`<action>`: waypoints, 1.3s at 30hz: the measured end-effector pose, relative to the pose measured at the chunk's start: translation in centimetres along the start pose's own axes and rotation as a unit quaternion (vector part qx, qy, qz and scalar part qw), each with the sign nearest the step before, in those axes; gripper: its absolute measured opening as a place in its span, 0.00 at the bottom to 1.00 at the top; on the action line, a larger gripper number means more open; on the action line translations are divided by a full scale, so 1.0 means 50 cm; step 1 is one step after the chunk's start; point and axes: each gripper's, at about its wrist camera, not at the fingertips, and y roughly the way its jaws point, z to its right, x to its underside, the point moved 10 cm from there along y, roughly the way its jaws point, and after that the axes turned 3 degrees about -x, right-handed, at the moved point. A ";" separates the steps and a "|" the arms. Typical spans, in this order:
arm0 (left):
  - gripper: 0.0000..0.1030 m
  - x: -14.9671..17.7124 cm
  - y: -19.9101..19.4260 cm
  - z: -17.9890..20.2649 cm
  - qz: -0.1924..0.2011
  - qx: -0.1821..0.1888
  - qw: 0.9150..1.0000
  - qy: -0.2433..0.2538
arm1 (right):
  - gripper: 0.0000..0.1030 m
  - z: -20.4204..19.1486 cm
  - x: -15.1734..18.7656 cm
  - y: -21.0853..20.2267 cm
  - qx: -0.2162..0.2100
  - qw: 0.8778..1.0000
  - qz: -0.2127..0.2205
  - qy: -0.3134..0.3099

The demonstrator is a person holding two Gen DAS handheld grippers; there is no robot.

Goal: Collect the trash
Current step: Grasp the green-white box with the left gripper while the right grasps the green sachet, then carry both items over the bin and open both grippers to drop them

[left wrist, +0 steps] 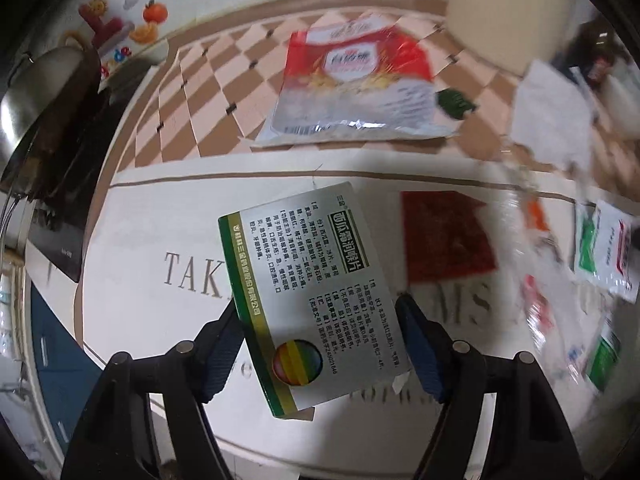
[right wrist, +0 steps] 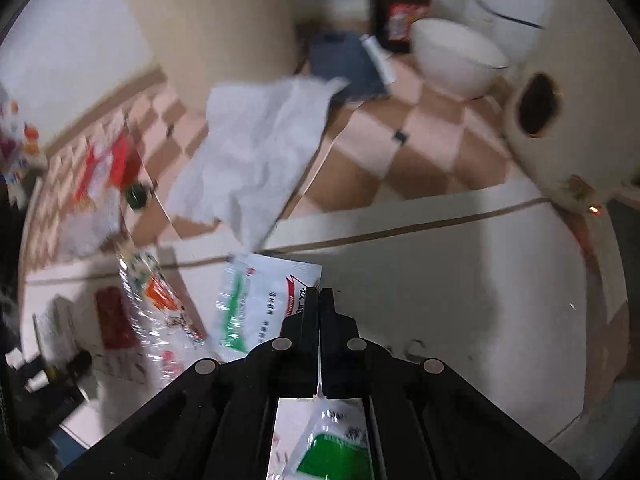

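Trash is held at both tools: a medicine box is clamped across its width in the left tool, long axis pointing forward, while the right tool is closed on a white-green sachet above the bench.

Left wrist view: close, looking down along the left claw onto the desk. Right wrist view: close, looking forward over the right claw. Both share the white tissue and green-white sachet.
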 end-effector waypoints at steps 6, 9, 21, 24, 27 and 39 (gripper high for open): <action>0.69 0.051 -0.126 -0.010 0.070 0.044 0.996 0.037 | 0.00 -0.008 0.031 -0.139 -0.007 0.998 0.054 0.031; 0.69 0.088 -0.175 -0.023 0.097 0.062 0.991 0.065 | 0.00 -0.021 0.097 -0.218 0.000 0.996 0.078 0.043; 0.69 0.374 -0.079 0.013 0.009 0.131 0.980 0.150 | 0.00 -0.002 0.509 -0.286 0.027 0.992 0.041 0.113; 0.69 0.457 0.015 0.035 -0.040 0.129 0.978 0.159 | 0.00 0.025 0.625 -0.210 0.034 0.990 -0.007 0.134; 0.69 0.533 0.133 0.057 -0.090 0.122 0.975 0.159 | 0.00 0.058 0.748 -0.098 0.041 0.985 -0.060 0.159; 0.49 0.774 0.660 0.197 -0.227 0.145 0.955 0.121 | 0.00 0.156 1.068 0.435 0.028 0.961 -0.177 0.209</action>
